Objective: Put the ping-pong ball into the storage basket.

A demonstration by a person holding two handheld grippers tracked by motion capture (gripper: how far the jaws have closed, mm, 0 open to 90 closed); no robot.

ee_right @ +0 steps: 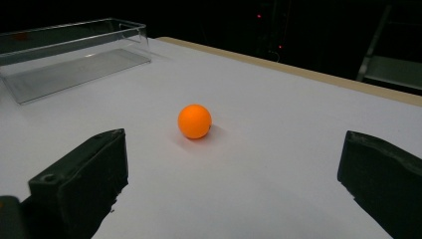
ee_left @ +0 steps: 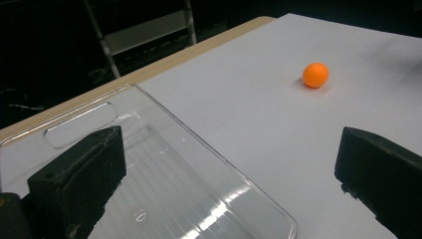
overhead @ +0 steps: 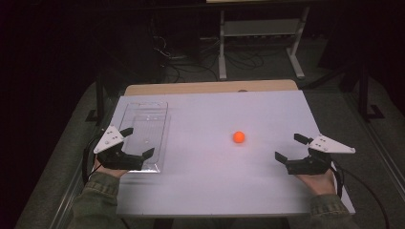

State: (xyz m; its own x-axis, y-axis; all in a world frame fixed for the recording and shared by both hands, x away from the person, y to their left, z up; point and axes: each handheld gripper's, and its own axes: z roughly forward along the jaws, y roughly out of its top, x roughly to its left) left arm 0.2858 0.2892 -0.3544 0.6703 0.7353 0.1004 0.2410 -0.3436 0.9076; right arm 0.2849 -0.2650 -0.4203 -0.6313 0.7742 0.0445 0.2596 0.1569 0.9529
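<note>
Bench (overhead: 200,167): a big white top. It carries everything and is flat, so the ball can sit without rolling.

Clear tray (overhead: 144,133): a long see-through box with low walls, lying flat on the left part of the bench. It is empty. It looks like the place where the ball should go, so it waits with its open side up.

Left tongs (overhead: 138,142): wide open and holding nothing. They hang over the near end of the tray, one jaw above the tray and one past its edge. They may be there to keep the tray steady.

Right tongs (overhead: 288,148): also wide open and holding nothing. They sit low near the right edge and point at the ball, likely so they can go and pick it up.

Orange ball (overhead: 239,137): small and round, alone on the bare bench, between the tray and the right tongs, well apart from both.
</note>
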